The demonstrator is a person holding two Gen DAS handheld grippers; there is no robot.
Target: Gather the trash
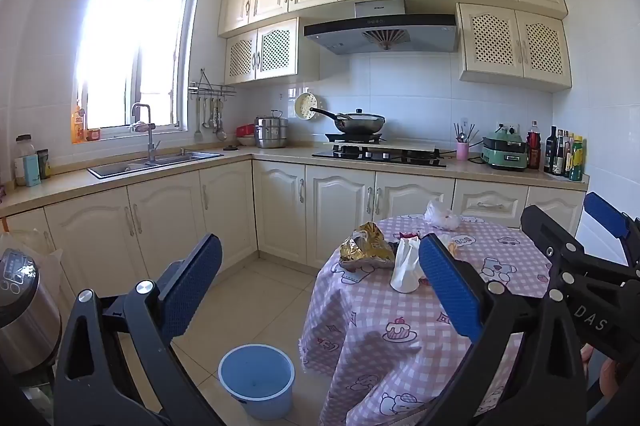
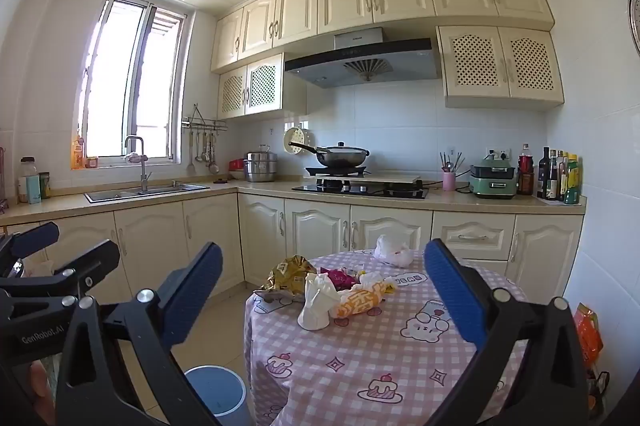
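Note:
A round table (image 2: 384, 358) with a pink checked cloth holds trash: a gold foil bag (image 2: 289, 276), a white crumpled wrapper (image 2: 316, 302), an orange-and-white wrapper (image 2: 358, 300), a magenta wrapper (image 2: 340, 276) and a clear plastic bag (image 2: 392, 250) at the far edge. The gold bag (image 1: 365, 244), white wrapper (image 1: 405, 266) and clear bag (image 1: 440, 216) also show in the left wrist view. A blue bin (image 1: 257, 380) stands on the floor left of the table (image 1: 400, 338). My left gripper (image 1: 320, 282) and right gripper (image 2: 323, 298) are open, empty, short of the table.
Cream base cabinets and a counter run along the back with a sink (image 1: 154, 159), a hob with a wok (image 1: 360, 123) and bottles (image 1: 564, 153). A steel appliance (image 1: 24, 306) stands at the left. An orange bag (image 2: 588, 330) hangs at the right.

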